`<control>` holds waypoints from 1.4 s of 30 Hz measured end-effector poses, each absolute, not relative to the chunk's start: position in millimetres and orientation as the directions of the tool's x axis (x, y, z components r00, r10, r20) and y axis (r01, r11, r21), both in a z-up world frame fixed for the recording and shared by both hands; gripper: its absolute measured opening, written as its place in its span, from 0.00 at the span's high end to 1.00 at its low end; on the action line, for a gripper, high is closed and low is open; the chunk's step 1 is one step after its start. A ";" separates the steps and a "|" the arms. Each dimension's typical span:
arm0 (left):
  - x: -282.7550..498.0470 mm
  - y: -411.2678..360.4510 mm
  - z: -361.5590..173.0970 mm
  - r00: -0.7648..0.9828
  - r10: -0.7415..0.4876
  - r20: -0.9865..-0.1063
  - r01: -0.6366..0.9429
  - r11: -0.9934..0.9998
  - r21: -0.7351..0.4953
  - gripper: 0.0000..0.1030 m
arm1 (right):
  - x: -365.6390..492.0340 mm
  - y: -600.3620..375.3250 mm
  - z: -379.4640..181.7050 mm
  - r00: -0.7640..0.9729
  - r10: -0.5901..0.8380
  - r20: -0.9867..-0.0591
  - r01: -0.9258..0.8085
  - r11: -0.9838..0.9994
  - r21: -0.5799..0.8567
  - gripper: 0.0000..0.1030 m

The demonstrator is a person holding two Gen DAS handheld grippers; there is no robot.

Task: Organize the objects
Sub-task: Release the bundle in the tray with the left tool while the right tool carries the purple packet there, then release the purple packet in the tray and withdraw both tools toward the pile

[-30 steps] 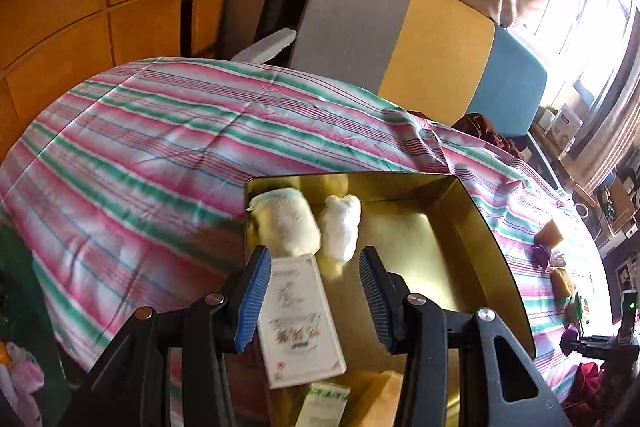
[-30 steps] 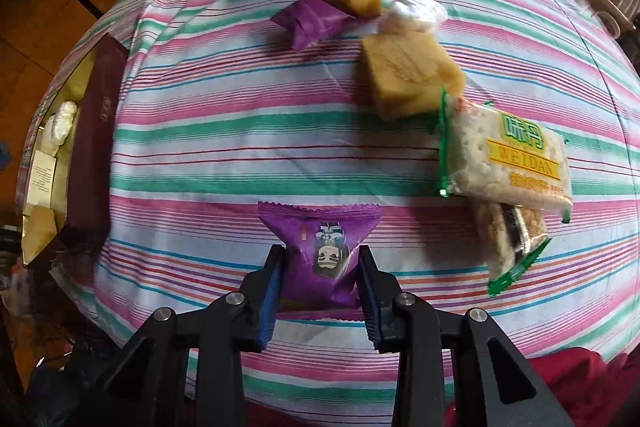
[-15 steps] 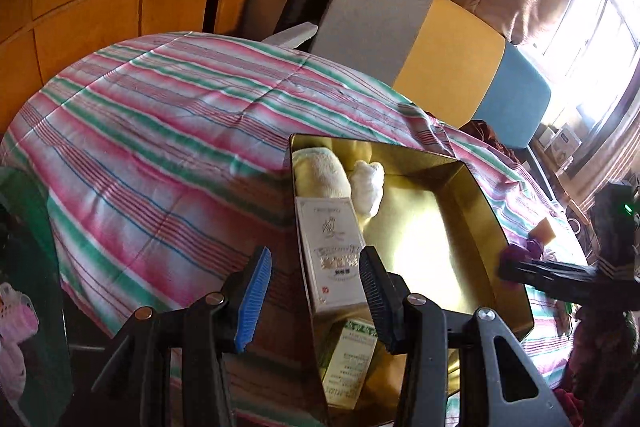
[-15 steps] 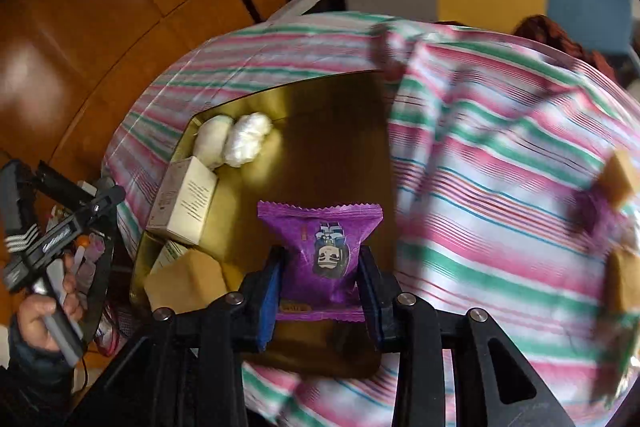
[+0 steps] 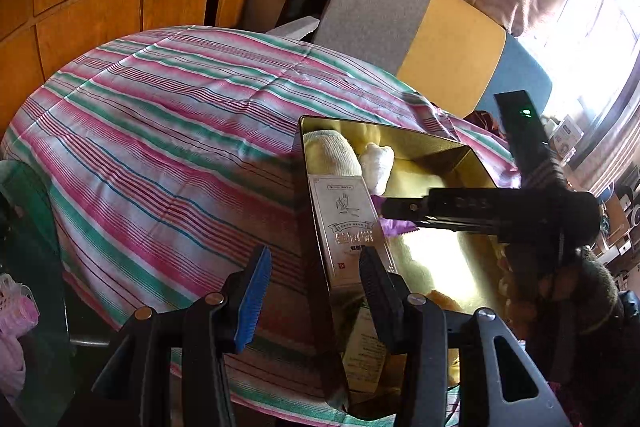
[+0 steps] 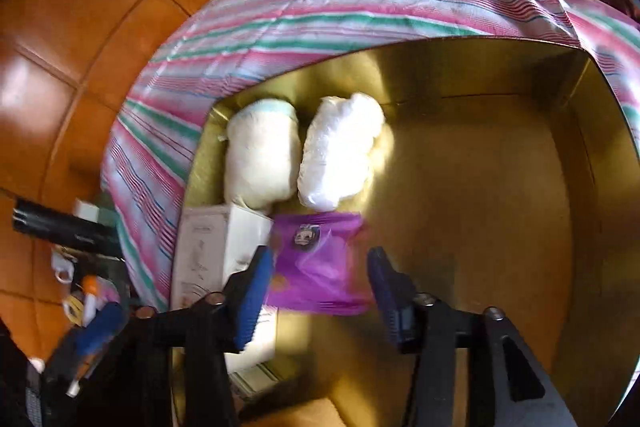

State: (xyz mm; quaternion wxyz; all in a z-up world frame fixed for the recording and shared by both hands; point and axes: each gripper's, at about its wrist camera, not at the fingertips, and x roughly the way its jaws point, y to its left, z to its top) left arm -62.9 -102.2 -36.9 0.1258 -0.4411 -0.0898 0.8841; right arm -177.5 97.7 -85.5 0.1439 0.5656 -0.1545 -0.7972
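A: What's the biggest thing here?

B: A striped cloth [image 5: 168, 131], pink, green and white, draped in soft creases over the counter. On it sits a shiny gold box [image 6: 500, 187] with straight, mirror-like walls.

A: Inside it?

B: Two soft white bundles [image 6: 340, 151] side by side, a flat white carton [image 5: 348, 227], and a glossy purple packet [image 6: 320, 267], crinkly foil.

A: Grippers?

B: The right gripper [image 6: 320, 287] is opening, its blue pads clear of the packet between them. The left gripper [image 5: 316, 291] is parted, gripping nothing, straddling the box's near wall.
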 end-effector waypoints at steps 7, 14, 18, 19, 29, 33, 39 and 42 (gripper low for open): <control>-58.9 -88.9 -34.3 -0.585 0.283 -0.760 -0.165 -0.959 -0.230 0.55 | -150.0 114.5 -76.2 -0.361 -0.374 -0.855 0.065 -0.924 0.376 0.41; -49.8 -67.1 -22.5 -0.608 0.264 -0.748 -0.211 -0.963 -0.169 0.54 | -116.9 132.3 -54.8 -0.455 -0.322 -0.830 0.081 -0.943 0.322 0.15; -44.0 -54.2 -16.4 -0.612 0.269 -0.744 -0.242 -0.959 -0.148 0.54 | -98.6 142.7 -38.9 -0.508 -0.290 -0.811 0.086 -0.954 0.287 0.08; -42.6 -50.4 -15.1 -0.612 0.270 -0.743 -0.252 -0.958 -0.140 0.54 | -94.0 145.2 -34.9 -0.523 -0.279 -0.806 0.087 -0.958 0.275 0.04; -34.2 -3.8 -7.4 -0.601 0.296 -0.743 -0.356 -0.931 -0.083 0.54 | -48.0 208.6 -5.8 -0.626 -0.162 -0.762 -0.003 -0.978 0.210 0.00; -36.2 18.5 -8.3 -0.581 0.300 -0.756 -0.394 -0.917 -0.062 0.54 | -30.3 256.2 0.3 -0.648 -0.092 -0.756 -0.093 -0.976 0.199 0.00; -42.1 55.6 -11.5 -0.533 0.328 -0.780 -0.450 -0.891 -0.067 0.54 | -1.2 347.0 8.7 -0.648 0.069 -0.759 -0.272 -0.951 0.146 0.00; -44.3 80.3 -9.4 -0.505 0.362 -0.783 -0.500 -0.863 -0.077 0.54 | 19.8 404.7 11.4 -0.634 0.178 -0.753 -0.408 -0.903 0.130 0.00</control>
